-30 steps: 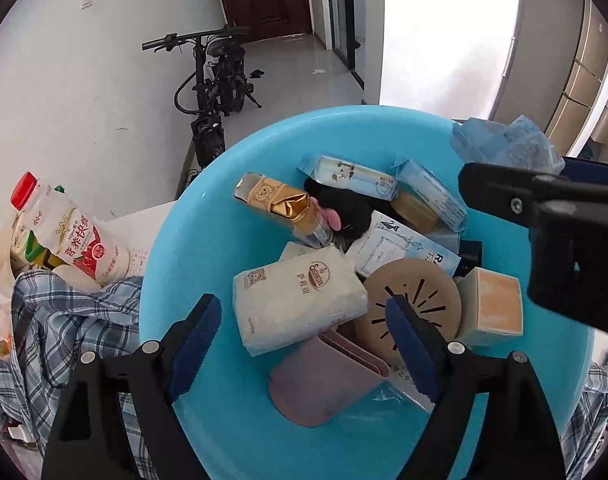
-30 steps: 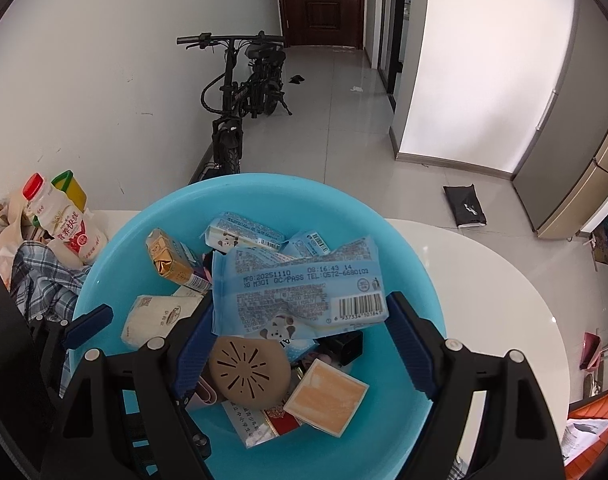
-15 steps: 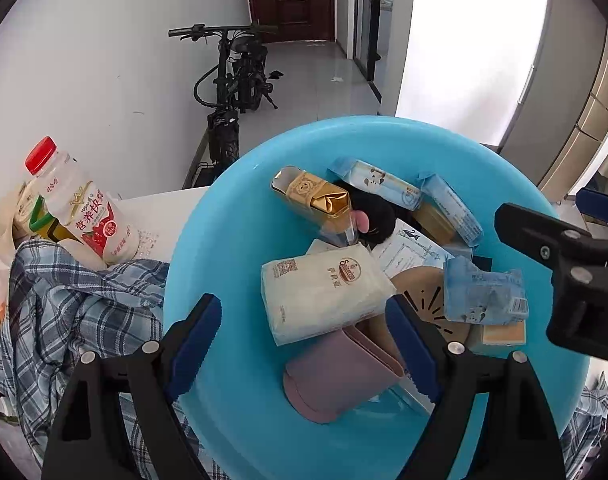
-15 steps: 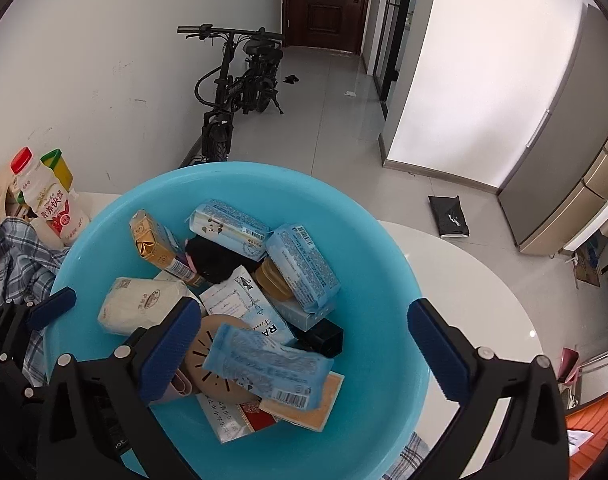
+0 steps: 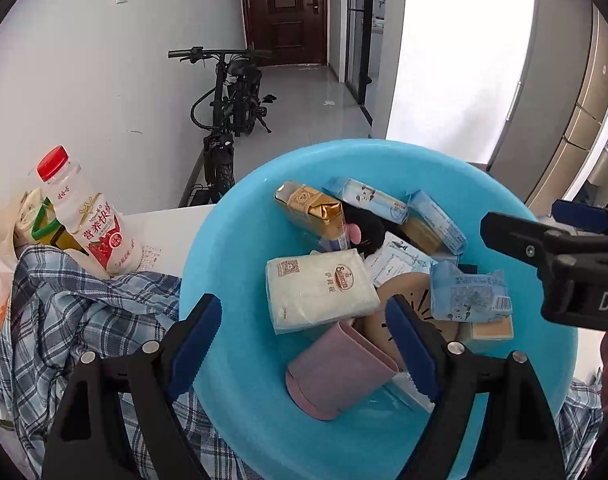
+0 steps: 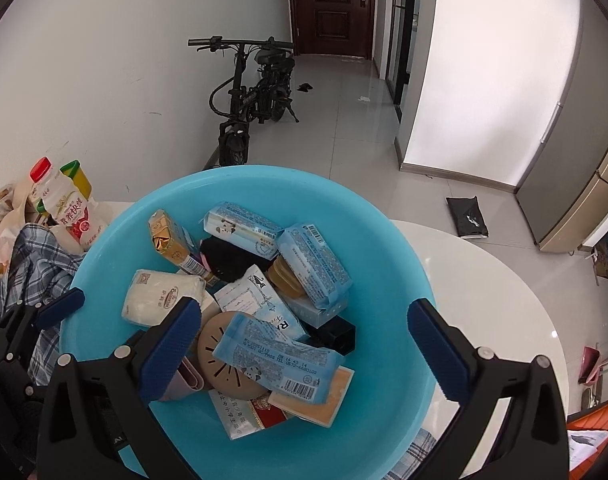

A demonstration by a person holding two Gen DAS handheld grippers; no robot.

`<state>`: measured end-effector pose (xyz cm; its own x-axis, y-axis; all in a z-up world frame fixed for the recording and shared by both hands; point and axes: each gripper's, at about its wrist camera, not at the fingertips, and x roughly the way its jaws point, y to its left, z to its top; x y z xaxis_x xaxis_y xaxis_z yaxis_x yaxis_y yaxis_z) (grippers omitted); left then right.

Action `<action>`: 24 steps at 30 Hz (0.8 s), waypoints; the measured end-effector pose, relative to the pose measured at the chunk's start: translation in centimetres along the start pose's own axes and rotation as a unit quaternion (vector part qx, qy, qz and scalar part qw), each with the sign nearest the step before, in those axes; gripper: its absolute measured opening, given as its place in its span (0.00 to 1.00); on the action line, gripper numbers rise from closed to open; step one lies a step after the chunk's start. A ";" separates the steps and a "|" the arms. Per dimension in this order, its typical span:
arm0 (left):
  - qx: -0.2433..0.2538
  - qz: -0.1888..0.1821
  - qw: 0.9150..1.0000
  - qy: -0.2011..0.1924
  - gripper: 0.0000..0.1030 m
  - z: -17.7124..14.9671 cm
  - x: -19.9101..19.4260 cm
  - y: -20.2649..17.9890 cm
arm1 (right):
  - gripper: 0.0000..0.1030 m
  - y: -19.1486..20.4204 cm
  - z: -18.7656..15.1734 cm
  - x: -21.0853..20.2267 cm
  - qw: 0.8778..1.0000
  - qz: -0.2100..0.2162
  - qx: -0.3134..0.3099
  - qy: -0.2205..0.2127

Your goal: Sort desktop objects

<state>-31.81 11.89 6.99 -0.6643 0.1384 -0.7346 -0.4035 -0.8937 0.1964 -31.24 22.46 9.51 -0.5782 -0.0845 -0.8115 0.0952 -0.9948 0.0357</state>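
Observation:
A big blue basin point(image 6: 383, 264) on the white table holds several packets and boxes. A light blue snack packet point(image 6: 276, 360) lies loose on a tan round disc point(image 6: 220, 356) and an orange box in the basin, below my right gripper point(image 6: 304, 332), which is open wide with nothing in it. My left gripper point(image 5: 304, 332) hovers open over the basin's near left rim point(image 5: 232, 240), above a white packet point(image 5: 319, 288) and a mauve cup point(image 5: 335, 372), touching neither. The same blue packet point(image 5: 467, 296) lies under a black finger point(image 5: 515, 236) of the right gripper.
A gold carton point(image 5: 311, 208), other blue packets and a black item crowd the basin's far side. Left of the basin lie a plaid cloth point(image 5: 64, 320) and a red-capped bottle point(image 5: 92, 220). The white table point(image 6: 483, 300) runs on to the right. A bike stands by the far wall.
The right gripper held the light blue packet a second ago; its jaws spread and the packet dropped into the basin. The left gripper drew back slightly, so more cloth and bottle show.

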 end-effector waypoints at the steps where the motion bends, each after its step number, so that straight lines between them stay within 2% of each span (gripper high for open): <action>1: -0.005 -0.004 1.000 -0.005 0.84 0.1 -0.4 0.1 | 1.00 -0.1 0.0 -0.1 1.000 0.003 0.002 -0.003; 4: -0.018 -0.014 1.000 -0.008 0.84 0.1 -1.5 0.2 | 1.00 -0.2 -0.1 -0.8 1.000 0.012 -0.001 -0.013; 6: -0.030 -0.008 1.000 -0.004 0.84 -0.7 -2.3 0.3 | 1.00 -0.1 -0.5 -1.3 1.000 0.015 -0.005 -0.019; 8: -0.034 -0.020 0.999 -0.011 0.84 -1.6 -3.2 0.3 | 1.00 0.1 -1.0 -1.7 0.999 0.024 -0.012 -0.022; 17: -0.005 -0.023 0.999 -0.035 0.84 -3.9 -5.8 -0.1 | 1.00 0.5 -2.8 -3.4 0.998 0.052 -0.015 -0.041; 24: 0.018 0.003 0.998 -0.057 0.84 -5.4 -7.1 0.4 | 1.00 -0.4 -3.9 -6.1 0.995 0.061 -0.009 -0.078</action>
<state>-23.89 8.22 8.76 -0.7331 0.1817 -0.6554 -0.4203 -0.8787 0.2265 -24.60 23.61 12.20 -0.6802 -0.2138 -0.7012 0.1856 -0.9756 0.1174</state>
